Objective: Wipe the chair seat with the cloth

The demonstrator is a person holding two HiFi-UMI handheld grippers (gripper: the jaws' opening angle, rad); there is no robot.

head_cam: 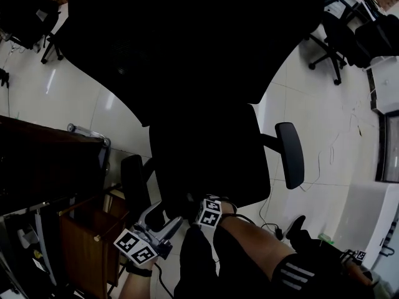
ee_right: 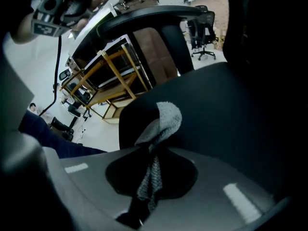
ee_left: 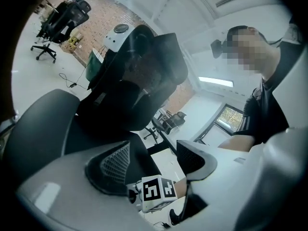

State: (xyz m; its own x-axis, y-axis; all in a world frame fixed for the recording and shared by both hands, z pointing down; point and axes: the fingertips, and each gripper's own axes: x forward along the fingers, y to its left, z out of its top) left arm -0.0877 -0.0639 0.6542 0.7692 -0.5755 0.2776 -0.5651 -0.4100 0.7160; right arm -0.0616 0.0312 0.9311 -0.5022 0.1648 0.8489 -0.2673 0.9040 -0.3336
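Right gripper pinching cloth, chair seat edge (near)

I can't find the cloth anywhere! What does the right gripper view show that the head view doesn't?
Only the right gripper view shows the grey cloth, pinched between the fingers of the right gripper. Only the head view shows the whole chair from above and that gripper's marker cube; the cloth can't be made out there. Both show the black seat and the wooden shelf.
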